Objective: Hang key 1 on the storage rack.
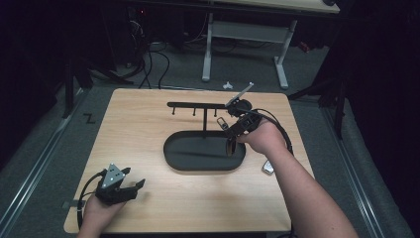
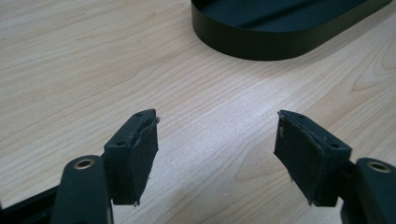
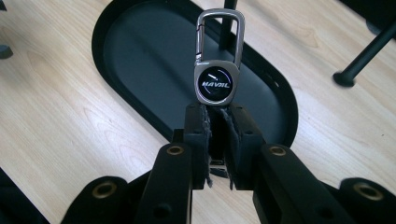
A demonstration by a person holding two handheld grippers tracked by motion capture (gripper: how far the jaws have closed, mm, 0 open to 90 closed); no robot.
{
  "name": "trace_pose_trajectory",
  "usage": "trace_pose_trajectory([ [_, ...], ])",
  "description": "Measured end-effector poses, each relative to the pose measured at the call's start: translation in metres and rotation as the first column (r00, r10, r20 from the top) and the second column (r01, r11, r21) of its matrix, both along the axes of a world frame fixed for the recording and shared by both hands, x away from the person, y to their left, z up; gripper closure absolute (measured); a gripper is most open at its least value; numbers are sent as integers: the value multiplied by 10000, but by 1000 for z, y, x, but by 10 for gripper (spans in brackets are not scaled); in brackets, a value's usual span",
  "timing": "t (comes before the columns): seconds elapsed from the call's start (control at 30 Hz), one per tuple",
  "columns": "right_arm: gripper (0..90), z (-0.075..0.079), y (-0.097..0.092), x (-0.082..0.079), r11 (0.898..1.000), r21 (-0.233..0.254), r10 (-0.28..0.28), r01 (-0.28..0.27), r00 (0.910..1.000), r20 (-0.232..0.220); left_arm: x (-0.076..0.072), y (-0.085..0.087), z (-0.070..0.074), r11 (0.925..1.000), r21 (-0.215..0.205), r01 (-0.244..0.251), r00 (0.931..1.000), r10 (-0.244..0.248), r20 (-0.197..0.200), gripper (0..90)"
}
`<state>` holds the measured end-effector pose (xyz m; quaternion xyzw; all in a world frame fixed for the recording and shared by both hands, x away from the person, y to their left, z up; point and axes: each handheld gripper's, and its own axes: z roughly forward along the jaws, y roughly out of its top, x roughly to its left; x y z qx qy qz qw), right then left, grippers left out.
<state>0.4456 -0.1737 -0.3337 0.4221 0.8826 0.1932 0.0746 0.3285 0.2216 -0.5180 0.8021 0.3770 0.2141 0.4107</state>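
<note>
A: What is closest to us?

B: The left gripper [image 1: 130, 187] sits low by the near edge of the table [image 1: 148, 208]. Its jaws are spread wide with nothing between them, just bare wood.

A: And a bit farther?

B: The right gripper [image 3: 217, 140] is over the black oval tray [image 3: 140, 51]. Its jaws are pressed together, pinching the bottom of a key ring [image 3: 217, 70]. The key ring sticks up out of the pads [image 3: 201, 135], with its silver clip on top.

A: What is behind that?

B: A black rack [image 1: 198, 105] with little hooks stands up from the tray. The key ring [image 1: 222, 122] hangs in the air just by the rack's right end. A small silver thing [image 1: 268, 167] lies on the table near the right arm.

A: What could go wrong?

B: I think the clip could miss a hook, because the hooks are thin. The grip holds only the bottom bit, so a bump on the bar could twist the key ring or make it drop into the tray.
</note>
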Motion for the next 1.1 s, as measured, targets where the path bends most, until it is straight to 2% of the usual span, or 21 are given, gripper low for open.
trace_pose_trajectory([
  [0.3,803,4,10,13,9999,-62,-122,123,9999,110,0,-1,1,10000,12,98,10000,-98,4,305],
  [0.6,803,4,17,17,9997,-101,-216,218,9997,133,3,-2,1,9998,3,185,9998,-185,-9,305],
  [0.7,802,-1,17,20,9990,-160,-414,415,9991,80,3,-4,0,9998,5,200,9998,-200,-20,305],
  [1.1,801,-11,17,23,9986,22,-522,522,9986,61,4,-4,0,9996,28,269,9996,-269,-87,305],
])
